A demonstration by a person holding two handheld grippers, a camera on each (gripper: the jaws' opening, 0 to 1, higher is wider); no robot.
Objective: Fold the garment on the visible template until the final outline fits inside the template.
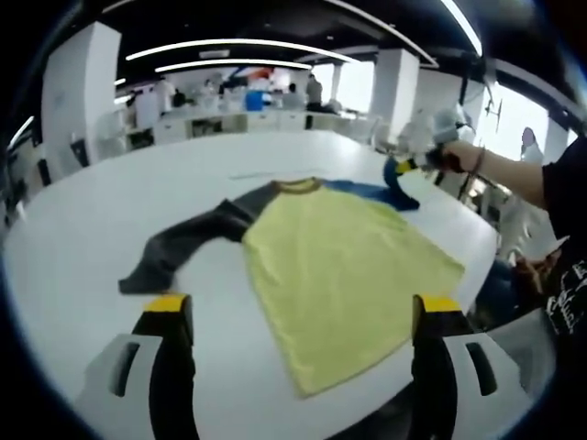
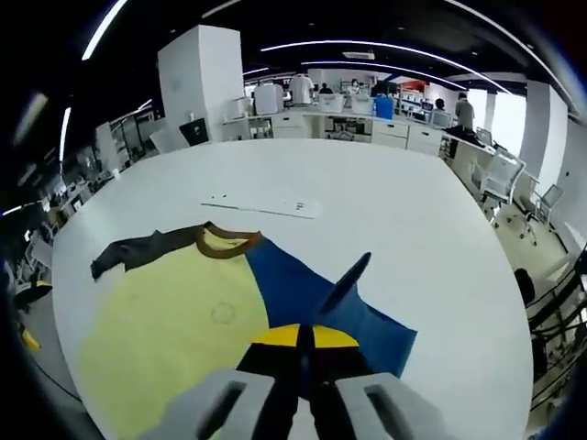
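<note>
Yellow garment [image 1: 344, 275] flat on table [image 1: 83, 238]; right gripper [image 2: 305, 337] pinches blue sleeve [image 2: 344, 284].

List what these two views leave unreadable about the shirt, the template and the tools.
- Template: no outline made out on the table in either view.
- White strip, right gripper view: markings too small to read.
- Shirt hem, left gripper view: partly behind the left tool.
- Blue sleeve end, right gripper view: covered by the right tool, shut on it.
- Grey sleeve: cuff detail blurred.
</note>
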